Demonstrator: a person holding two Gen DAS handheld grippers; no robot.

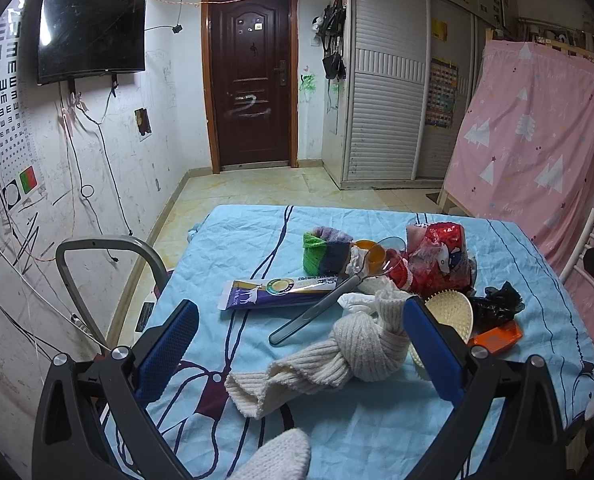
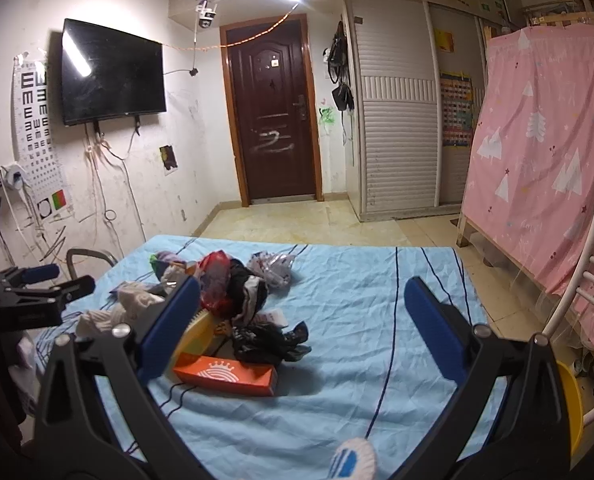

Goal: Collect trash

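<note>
A pile of clutter lies on the blue tablecloth (image 1: pixel 237 232). My left gripper (image 1: pixel 301 306) is open over a knotted cream sock (image 1: pixel 361 348), with nothing between its fingers. Past it lie a purple-and-white wrapper (image 1: pixel 281 292), a grey spoon (image 1: pixel 317 312), a crumpled red wrapper (image 1: pixel 437 260), an orange cup (image 1: pixel 371 254) and crumpled black plastic (image 1: pixel 497 304). My right gripper (image 2: pixel 303 286) is open above bare cloth, right of the pile. Its left finger stands over a yellow brush (image 2: pixel 195 336) and an orange box (image 2: pixel 227 374). The left gripper (image 2: pixel 53 280) shows at the far left.
A grey chair back (image 1: pixel 109 248) stands at the table's left edge, a white chair (image 2: pixel 589 264) at its right. A yellow bin (image 2: pixel 569 404) sits low on the right. A pink curtain (image 2: pixel 545 152) hangs beyond. Clear plastic (image 2: pixel 273 266) lies at the pile's far side.
</note>
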